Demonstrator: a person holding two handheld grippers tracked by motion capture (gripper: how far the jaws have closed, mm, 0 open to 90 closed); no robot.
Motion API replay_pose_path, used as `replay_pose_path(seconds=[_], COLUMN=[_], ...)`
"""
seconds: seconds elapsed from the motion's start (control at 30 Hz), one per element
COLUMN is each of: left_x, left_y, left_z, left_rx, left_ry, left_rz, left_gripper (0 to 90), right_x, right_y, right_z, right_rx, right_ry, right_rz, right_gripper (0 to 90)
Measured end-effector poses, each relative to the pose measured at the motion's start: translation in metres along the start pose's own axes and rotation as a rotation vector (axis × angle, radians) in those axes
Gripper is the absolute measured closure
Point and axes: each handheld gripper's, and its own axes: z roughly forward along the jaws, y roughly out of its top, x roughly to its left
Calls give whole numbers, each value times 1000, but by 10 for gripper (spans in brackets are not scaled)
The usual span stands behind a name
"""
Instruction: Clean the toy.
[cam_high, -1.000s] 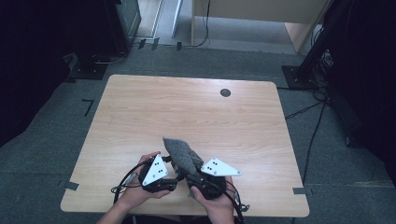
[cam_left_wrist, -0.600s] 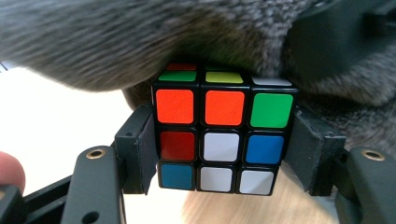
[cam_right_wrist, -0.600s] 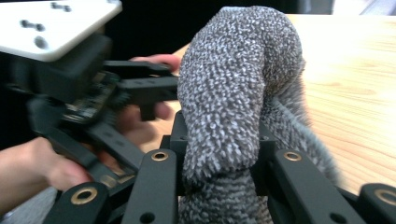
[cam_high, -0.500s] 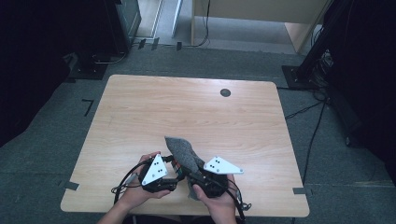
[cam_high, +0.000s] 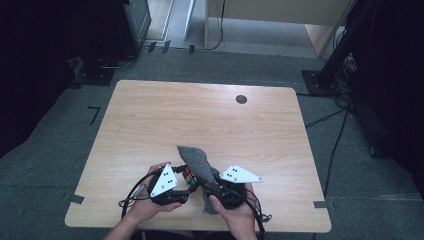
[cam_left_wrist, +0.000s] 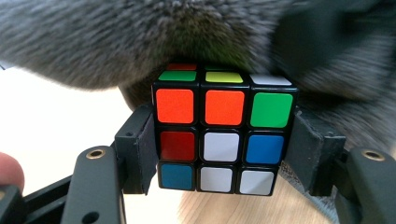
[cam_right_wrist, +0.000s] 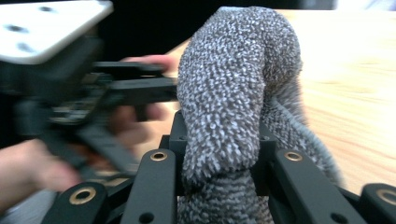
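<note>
While clamped, cube between left claw jaws, cloth above

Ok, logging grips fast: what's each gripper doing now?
Left gripper: closed on the puzzle cube.
Right gripper: closed on the grey cloth.

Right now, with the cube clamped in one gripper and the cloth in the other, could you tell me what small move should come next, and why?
Probably draw the grey cloth, pinched in the right gripper, across the cube. The left gripper clamps the cube by its sides, and the cloth already drapes against its top.
</note>
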Motion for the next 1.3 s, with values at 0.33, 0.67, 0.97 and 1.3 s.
replay_pose_path(seconds=[0.33, 0.67, 0.97, 1.3], left_x=[2, 5, 12, 15], left_y=[1, -1, 1, 0], left_z=[-1, -2, -11, -15], left_rx=[-3, -5, -54, -96], left_ry=[8, 0, -14, -51], left_rz=[0, -4, -36, -58], left_gripper=[344, 344, 344, 344], right_x=[13, -2, -16, -30], right_y=[1, 2, 2, -6], right_z=[0, -6, -9, -5], right_rx=[7, -4, -5, -43], right_ry=[62, 37, -14, 124], right_rz=[-61, -7, 6, 125], right_gripper=[709, 713, 719, 733])
